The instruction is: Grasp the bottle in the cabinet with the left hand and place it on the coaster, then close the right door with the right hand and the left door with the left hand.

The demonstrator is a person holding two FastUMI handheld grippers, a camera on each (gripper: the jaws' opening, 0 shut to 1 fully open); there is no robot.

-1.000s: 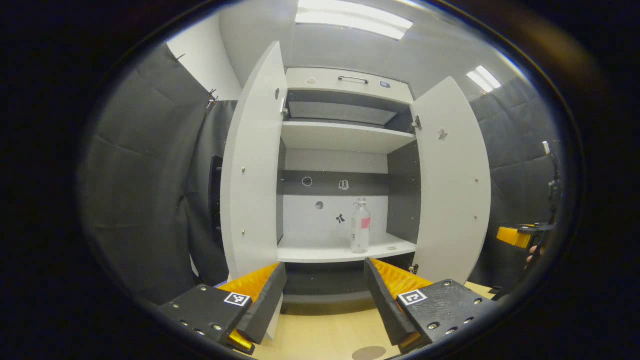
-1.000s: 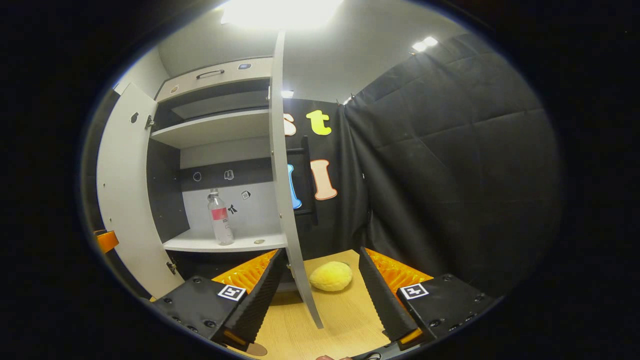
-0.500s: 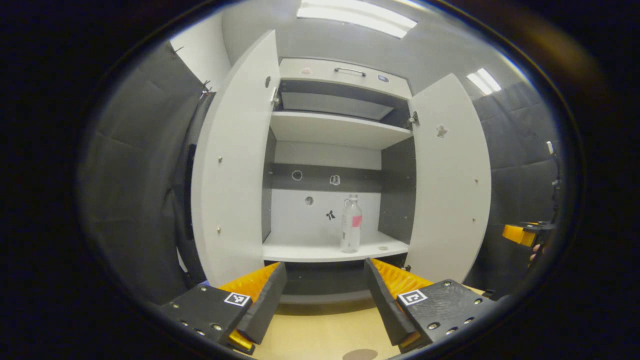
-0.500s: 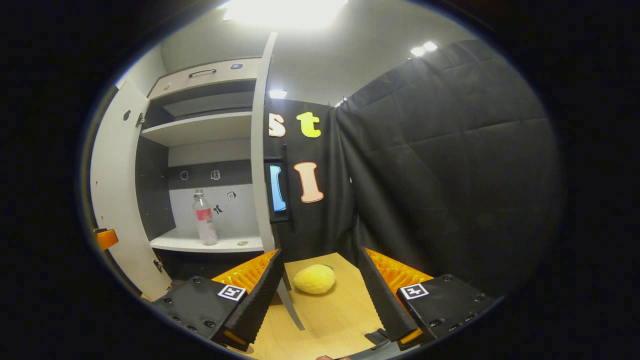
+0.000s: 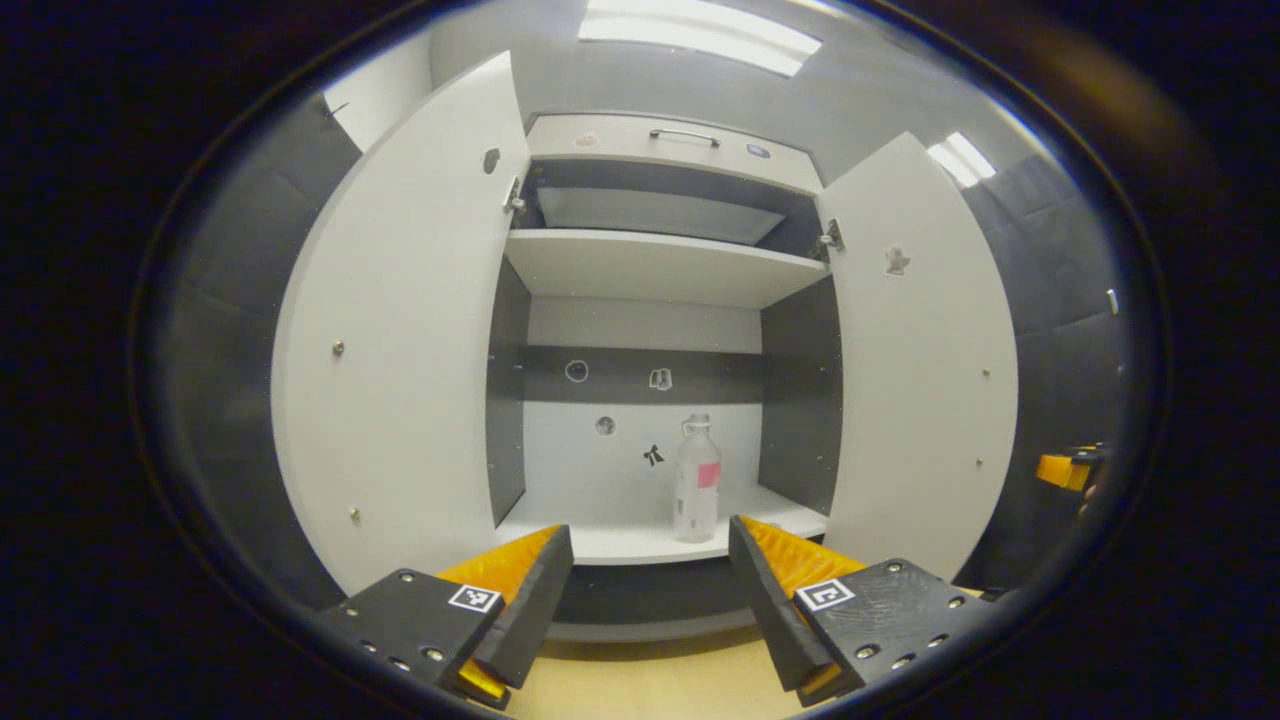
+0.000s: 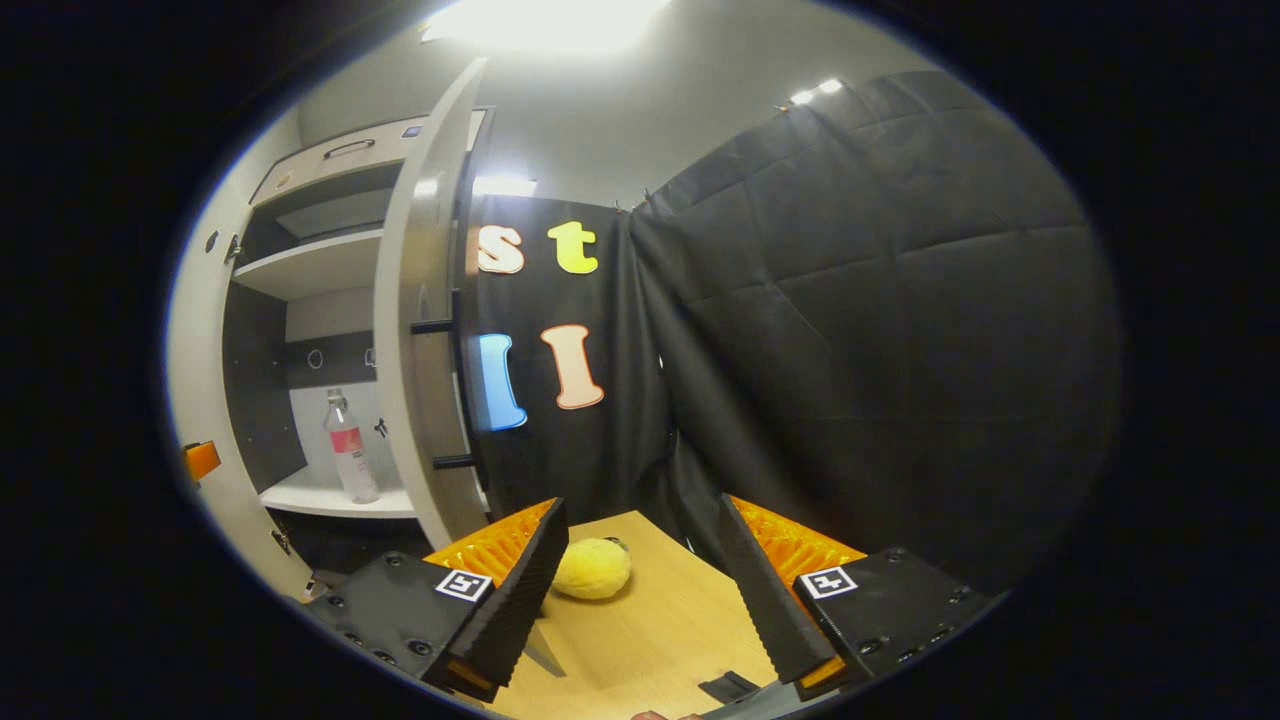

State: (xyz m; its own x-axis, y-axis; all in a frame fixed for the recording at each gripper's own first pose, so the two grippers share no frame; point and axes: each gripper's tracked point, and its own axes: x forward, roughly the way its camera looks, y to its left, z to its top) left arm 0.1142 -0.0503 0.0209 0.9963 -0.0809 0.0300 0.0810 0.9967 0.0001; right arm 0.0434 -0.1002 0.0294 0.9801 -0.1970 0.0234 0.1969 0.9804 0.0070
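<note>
Bottle [image 5: 695, 480] upright on cabinet shelf [image 5: 640, 542], ungrasped; left hand-held gripper [image 5: 650, 580] wide and empty before it; both doors open. All steps remain.

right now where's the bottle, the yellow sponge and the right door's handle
bottle [image 5: 695, 485], left gripper view, on its clear body
yellow sponge [image 6: 592, 569], right gripper view, on its top
right door's handle [image 6: 458, 380], right gripper view, on the black bar

A yellow sponge [image 6: 592, 568] lies on the wooden table [image 6: 660, 630].
</note>
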